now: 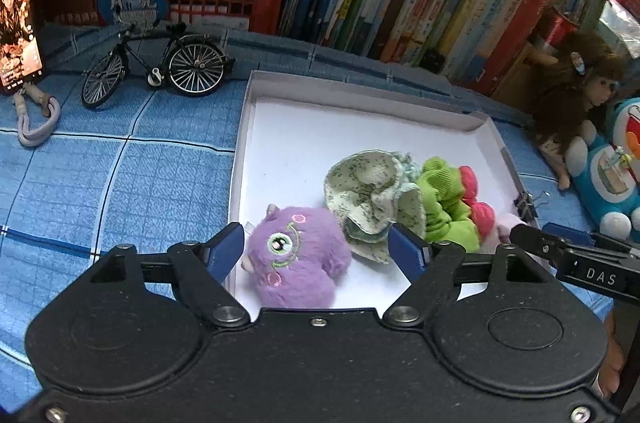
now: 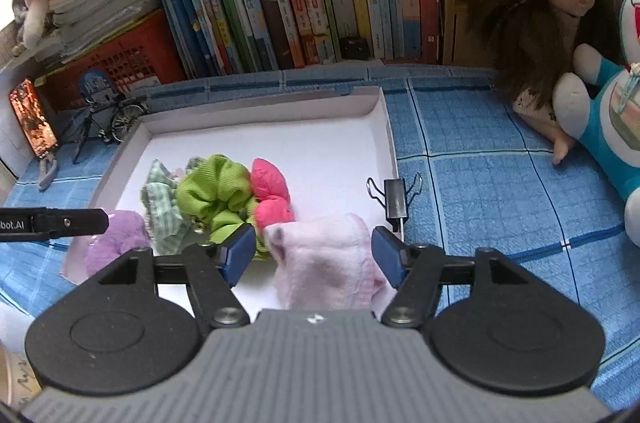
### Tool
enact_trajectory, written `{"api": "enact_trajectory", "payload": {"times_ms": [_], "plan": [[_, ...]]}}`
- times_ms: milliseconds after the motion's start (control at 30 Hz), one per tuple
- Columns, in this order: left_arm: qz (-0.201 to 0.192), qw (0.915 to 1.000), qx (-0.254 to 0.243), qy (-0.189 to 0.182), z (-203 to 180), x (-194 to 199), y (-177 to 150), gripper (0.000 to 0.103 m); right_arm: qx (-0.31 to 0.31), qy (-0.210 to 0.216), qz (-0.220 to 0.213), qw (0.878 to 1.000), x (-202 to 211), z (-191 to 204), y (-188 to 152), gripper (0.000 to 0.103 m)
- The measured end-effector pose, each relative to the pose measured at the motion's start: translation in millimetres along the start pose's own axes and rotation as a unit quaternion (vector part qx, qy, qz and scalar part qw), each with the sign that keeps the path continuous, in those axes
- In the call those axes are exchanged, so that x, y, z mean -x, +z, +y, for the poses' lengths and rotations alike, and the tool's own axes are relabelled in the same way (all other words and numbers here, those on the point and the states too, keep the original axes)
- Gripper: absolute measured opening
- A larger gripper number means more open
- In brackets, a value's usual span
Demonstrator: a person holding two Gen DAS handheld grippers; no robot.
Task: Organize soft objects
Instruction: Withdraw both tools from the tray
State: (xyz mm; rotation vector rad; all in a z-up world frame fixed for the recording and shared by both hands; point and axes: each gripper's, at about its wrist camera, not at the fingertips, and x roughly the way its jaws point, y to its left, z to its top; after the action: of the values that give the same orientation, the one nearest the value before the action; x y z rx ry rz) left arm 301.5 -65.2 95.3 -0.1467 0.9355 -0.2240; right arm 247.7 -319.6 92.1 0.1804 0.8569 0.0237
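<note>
The left gripper (image 1: 316, 249) stands open over the near end of a white tray (image 1: 360, 91), its blue pads clear on either side of a purple plush (image 1: 298, 257) that lies on the tray floor. The right gripper (image 2: 314, 255) is likewise released, its pads spread to each side of a pink cloth (image 2: 328, 259) resting just inside the tray's near rim; no pad appears to press on it. Between and behind the two lie a floral scrunchie (image 1: 368, 191), a green scrunchie (image 2: 216, 195) and a pink scrunchie (image 2: 270, 197), bunched and touching. A binder clip (image 2: 396, 199) grips the tray's right wall. On the blue checked cloth (image 1: 120, 175) outside stand a toy bicycle (image 1: 156, 63), a doll (image 2: 560, 23) and a blue plush (image 2: 616, 103).

The step in hand looks like the setting-down: both items sit in the tray, released. The next move calls for lifting both grippers straight clear without dragging the soft pieces, then seeking whatever soft thing remains outside.
</note>
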Motion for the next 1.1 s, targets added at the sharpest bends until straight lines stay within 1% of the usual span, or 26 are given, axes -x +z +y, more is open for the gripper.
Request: {"api": "enact_trajectory", "payload": {"times_ms": [233, 367, 467, 700, 967, 1100], "plan": [[-0.029, 0.9991, -0.028, -0.016, -12.9, 39.9, -16.8, 0.081, 0.011, 0.001, -0.028, 1.000, 37.1, 11.7, -4.9, 0.083], [-0.045, 0.9973, -0.043, -0.040, -19.3, 69.4, -32.1, 0.081, 0.016, -0.009, -0.050, 0.999, 66.3, 15.3, -12.6, 0.086], [-0.063, 0.9951, -0.055, -0.052, -21.8, 93.7, -45.4, 0.083, 0.017, -0.015, -0.075, 0.997, 90.7, 17.1, -23.2, 0.088], [-0.104, 0.9880, -0.091, -0.068, -29.3, 141.4, -85.2, 0.084, 0.018, -0.005, -0.121, 0.992, 129.7, 17.4, -54.1, 0.093], [-0.129, 0.9810, -0.113, -0.091, -36.3, 168.3, -122.2, 0.086, 0.029, -0.005, -0.172, 0.985, 159.0, 17.3, -84.6, 0.097], [-0.155, 0.9763, -0.122, -0.091, -37.1, 177.9, -136.8, 0.086, 0.026, -0.006, -0.198, 0.980, 166.7, 14.8, -96.2, 0.098]]}}
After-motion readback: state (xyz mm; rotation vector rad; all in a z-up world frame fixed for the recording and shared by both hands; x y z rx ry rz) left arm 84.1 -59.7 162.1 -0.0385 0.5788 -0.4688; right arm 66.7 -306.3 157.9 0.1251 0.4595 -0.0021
